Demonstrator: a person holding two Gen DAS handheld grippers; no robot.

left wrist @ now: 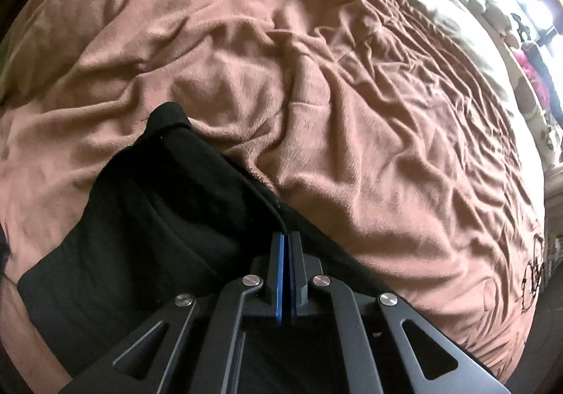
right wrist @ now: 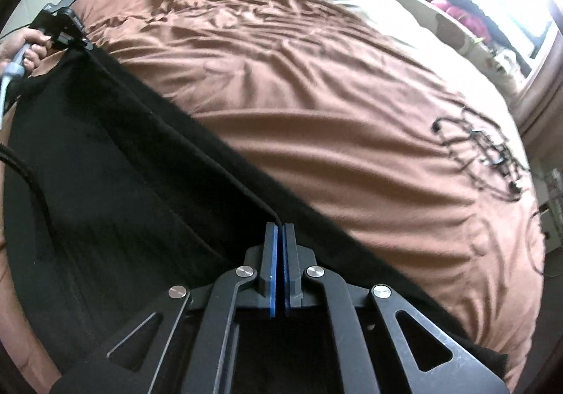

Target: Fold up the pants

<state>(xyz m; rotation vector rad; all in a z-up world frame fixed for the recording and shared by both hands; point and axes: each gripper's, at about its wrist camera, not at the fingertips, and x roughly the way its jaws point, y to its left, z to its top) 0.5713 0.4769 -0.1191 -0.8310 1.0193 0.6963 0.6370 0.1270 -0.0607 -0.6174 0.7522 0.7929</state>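
The pants (right wrist: 116, 161) lie on the bed (right wrist: 316, 77) at the frame's lower left; cables (right wrist: 492, 154) lie on it at right

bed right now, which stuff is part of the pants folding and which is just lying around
Part of the job:
- black pants
- left tongs, shut on the pants' edge
- right tongs, shut on the same edge
- brown blanket, the folding surface

Just lying about:
- tangle of black cables on the blanket
- stuffed toys by the window
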